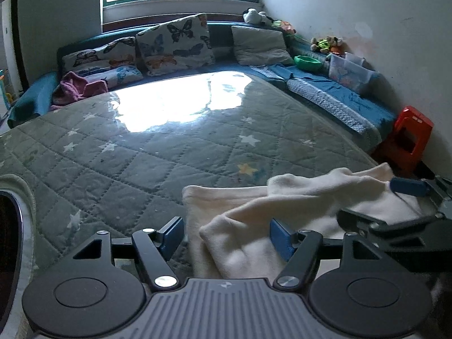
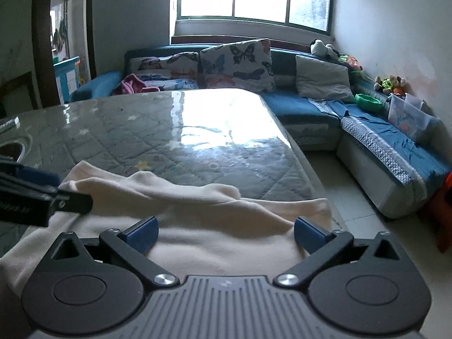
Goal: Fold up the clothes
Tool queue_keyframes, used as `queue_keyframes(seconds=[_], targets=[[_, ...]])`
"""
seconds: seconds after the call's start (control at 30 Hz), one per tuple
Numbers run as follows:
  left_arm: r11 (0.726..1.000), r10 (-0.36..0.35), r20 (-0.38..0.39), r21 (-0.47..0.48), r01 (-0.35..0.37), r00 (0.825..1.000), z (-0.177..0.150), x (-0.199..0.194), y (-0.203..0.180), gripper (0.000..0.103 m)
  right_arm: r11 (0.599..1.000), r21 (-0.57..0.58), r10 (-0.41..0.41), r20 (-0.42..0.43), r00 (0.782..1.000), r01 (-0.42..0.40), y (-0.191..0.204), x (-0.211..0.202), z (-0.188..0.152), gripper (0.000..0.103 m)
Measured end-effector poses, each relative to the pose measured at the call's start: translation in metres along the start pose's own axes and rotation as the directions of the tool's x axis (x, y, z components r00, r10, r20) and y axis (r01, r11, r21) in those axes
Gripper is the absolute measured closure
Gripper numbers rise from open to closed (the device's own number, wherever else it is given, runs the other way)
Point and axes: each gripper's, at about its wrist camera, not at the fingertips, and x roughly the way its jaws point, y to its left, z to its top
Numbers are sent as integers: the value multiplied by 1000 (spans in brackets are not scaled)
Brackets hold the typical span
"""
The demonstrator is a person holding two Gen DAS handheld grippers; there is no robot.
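Observation:
A cream fleece garment (image 1: pixel 254 212) lies rumpled on the near right part of the table (image 1: pixel 141 147), which has a grey star-patterned quilted cover under a glossy sheet. My left gripper (image 1: pixel 227 238) is open, its blue pads either side of the garment's near left edge. My right gripper (image 2: pixel 224 236) is open over the garment (image 2: pixel 214 217), near the table's right edge. Each gripper shows in the other's view: the right one (image 1: pixel 406 200) at the garment's right, the left one (image 2: pixel 36 192) at its left.
A blue corner sofa (image 2: pixel 305 107) with butterfly cushions (image 2: pixel 237 62) wraps the far and right sides. A red stool (image 1: pixel 406 138) stands by the wall at right. A pink cloth (image 1: pixel 76 87) lies on the sofa at left. A dark round-edged object (image 1: pixel 8 248) sits at the table's left.

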Motion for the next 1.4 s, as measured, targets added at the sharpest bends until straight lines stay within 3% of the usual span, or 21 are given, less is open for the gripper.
queue_keyframes(seconds=[0.37,0.8,0.97,1.1,1.4], targets=[[1000,15,6,3,-15,1000,-8,-3,6,31,999,-41,27,22,999,-26,18,-31,-24,0],[999,-3,56,50,1,998,-43,-46,4,30,1000,-5,13,54,998,-13,14,-72,-57,0],[996,12,74,82,-18,997,-53,-53,4,27,999,-50,-5,56,998,8,15,-83,-61,0],[999,3,83,53,-7,997,-55,-61,3,27,998,-44,-48,103,994,53,13,-90,-59,0],[999,2,63,48,-5,998,-65,-63,1,27,996,-28,-79,78,994,81,6,-88,-64,0]])
